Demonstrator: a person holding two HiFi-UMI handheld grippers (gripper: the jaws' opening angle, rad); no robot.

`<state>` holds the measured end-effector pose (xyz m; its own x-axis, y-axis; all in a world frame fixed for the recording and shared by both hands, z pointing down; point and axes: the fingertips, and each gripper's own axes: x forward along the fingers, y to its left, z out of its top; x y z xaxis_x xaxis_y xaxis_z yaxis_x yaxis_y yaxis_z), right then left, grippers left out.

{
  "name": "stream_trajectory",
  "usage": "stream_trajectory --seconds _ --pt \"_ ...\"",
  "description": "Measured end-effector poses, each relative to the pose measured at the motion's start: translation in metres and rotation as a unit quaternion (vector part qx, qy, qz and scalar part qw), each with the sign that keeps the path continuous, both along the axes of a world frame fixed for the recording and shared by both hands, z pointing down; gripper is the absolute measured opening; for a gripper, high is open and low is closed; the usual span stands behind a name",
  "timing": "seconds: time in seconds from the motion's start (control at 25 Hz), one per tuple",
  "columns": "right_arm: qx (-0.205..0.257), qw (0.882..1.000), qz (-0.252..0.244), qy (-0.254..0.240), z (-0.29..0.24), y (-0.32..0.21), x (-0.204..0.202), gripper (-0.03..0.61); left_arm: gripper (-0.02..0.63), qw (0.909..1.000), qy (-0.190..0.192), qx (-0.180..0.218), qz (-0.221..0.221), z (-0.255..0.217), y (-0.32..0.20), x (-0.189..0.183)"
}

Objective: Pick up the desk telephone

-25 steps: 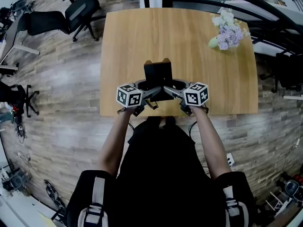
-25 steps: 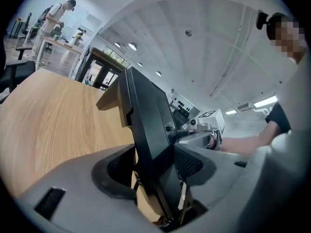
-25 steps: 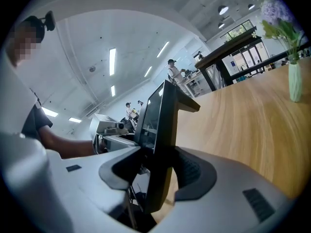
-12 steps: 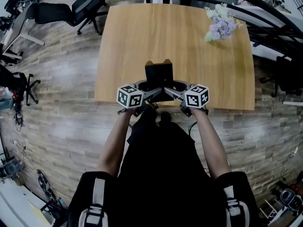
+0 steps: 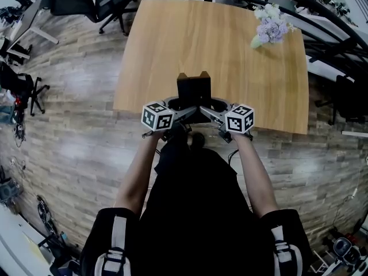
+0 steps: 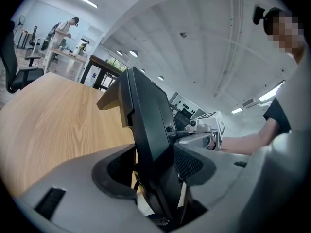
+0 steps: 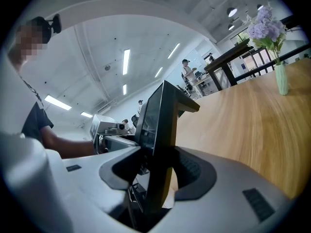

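Note:
The black desk telephone [image 5: 193, 89] hangs upright between my two grippers, over the near edge of the wooden table [image 5: 247, 73]. My left gripper [image 5: 183, 107] is shut on the phone's left side, my right gripper [image 5: 207, 107] on its right side. In the left gripper view the phone [image 6: 148, 125] stands edge-on between the grey pads [image 6: 192, 161] of the left gripper [image 6: 155, 171]. Likewise in the right gripper view the phone [image 7: 158, 125] rises out of the right gripper [image 7: 155, 174], squeezed at its lower edge. The phone's base is hidden behind the jaws.
A vase of pale purple flowers [image 5: 269, 26] stands at the table's far right corner, also seen as flowers [image 7: 266, 30] in the right gripper view. Black office chairs [image 5: 109, 2] stand on the plank floor at the far left. More desks lie at the far right.
Both grippers and the phone have drawn back from over the tabletop to its near edge, as the person steps back. The grip is unchanged.

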<state>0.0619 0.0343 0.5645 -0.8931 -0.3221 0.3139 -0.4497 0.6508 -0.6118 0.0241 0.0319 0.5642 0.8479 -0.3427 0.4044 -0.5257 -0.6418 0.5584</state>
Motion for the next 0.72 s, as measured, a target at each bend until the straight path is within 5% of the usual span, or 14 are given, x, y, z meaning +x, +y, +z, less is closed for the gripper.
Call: stream_trajectory --seconds 0.72 --pt "-0.005 1.000 -0.001 -0.016 0.001 0.028 -0.014 0.219 0.256 0.9998 -0.003 0.002 -0.020 -0.002 0.028 -0.014"
